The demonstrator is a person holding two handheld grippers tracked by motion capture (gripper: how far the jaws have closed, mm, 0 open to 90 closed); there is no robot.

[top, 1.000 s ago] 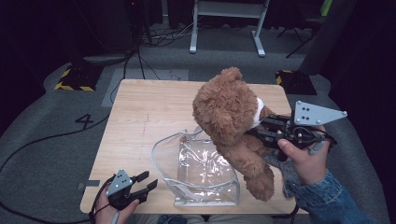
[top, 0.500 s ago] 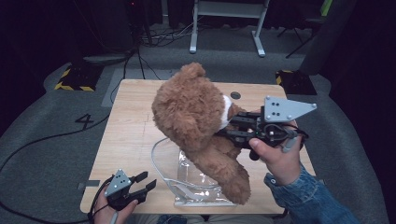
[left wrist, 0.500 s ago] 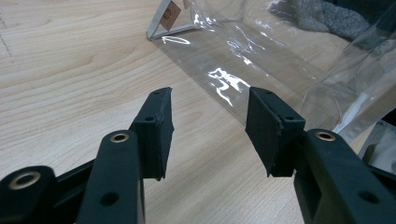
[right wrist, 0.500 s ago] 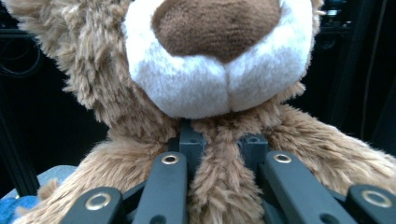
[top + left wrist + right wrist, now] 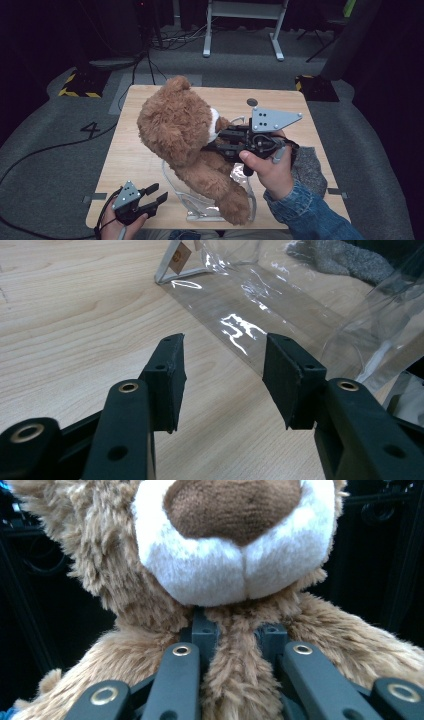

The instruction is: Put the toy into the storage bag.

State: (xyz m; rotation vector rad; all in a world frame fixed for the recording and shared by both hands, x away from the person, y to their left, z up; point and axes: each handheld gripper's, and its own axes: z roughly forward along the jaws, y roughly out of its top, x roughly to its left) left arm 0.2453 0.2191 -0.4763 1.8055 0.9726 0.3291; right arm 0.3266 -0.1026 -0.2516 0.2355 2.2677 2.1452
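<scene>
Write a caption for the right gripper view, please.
Right gripper pinching the brown teddy bear by its chest fur, just under the white muzzle.

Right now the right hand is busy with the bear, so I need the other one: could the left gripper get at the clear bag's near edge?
Probably yes. The left gripper is open, and bare table lies between it and the clear bag.

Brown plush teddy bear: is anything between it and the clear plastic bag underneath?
Nothing visible does. The right gripper is shut on the brown plush teddy bear at its chest, with the bear's feet hanging at the clear plastic bag. The left gripper waits open beside the bag, touching nothing.
</scene>
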